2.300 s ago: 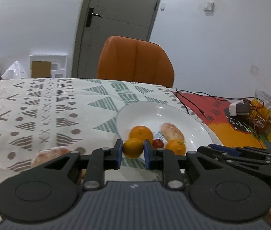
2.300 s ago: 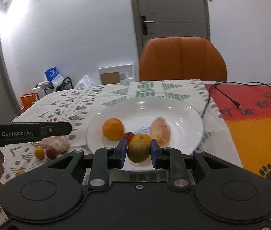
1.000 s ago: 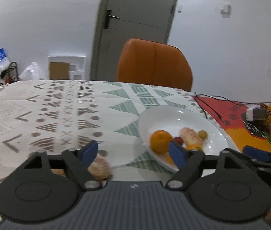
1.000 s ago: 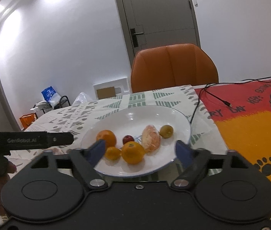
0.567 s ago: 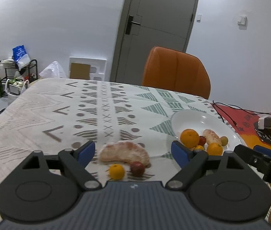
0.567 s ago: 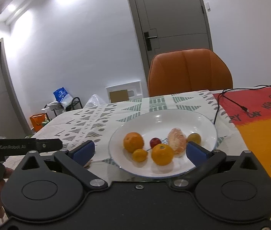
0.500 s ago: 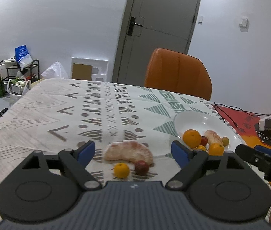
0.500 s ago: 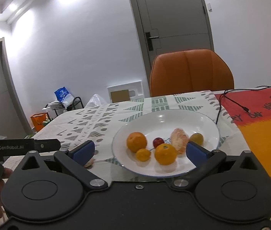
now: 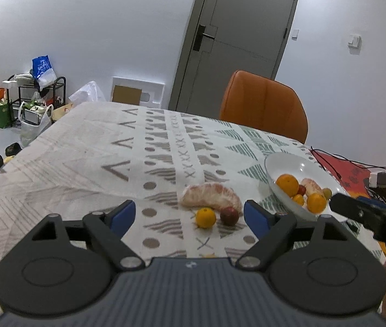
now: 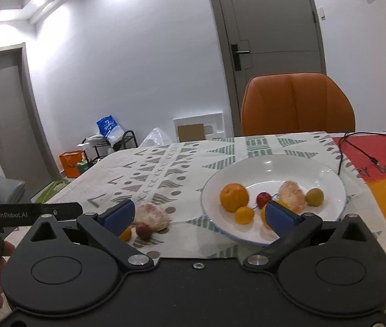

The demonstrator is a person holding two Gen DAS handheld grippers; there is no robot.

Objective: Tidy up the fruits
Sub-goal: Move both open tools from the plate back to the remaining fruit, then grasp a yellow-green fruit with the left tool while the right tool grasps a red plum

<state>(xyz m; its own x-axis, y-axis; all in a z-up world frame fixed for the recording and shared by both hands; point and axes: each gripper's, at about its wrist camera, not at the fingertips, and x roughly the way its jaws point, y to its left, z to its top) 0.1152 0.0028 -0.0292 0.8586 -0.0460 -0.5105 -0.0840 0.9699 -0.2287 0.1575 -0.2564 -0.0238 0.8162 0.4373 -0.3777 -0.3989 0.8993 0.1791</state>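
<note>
A white plate (image 10: 274,163) holds a large orange (image 10: 234,197), a small orange (image 10: 244,215), a red fruit (image 10: 263,199), a peeled citrus piece (image 10: 291,194) and a yellow-green fruit (image 10: 314,196). My right gripper (image 10: 198,215) is open and empty in front of the plate's left rim. Left of the plate (image 9: 288,163), on the patterned cloth, lie a peeled citrus piece (image 9: 212,196), a small orange (image 9: 205,217) and a red fruit (image 9: 229,216). My left gripper (image 9: 190,216) is open just before them, holding nothing.
An orange chair (image 10: 296,106) stands at the table's far side. A red and orange mat (image 10: 383,169) with a black cable (image 10: 356,147) covers the right end. Bags and a rack (image 9: 32,95) sit on the floor beyond the table's left edge.
Both grippers were shut on small fruits over the plate, then opened and left them there. Both have drawn back and leftward; the loose fruits on the cloth came into the left view.
</note>
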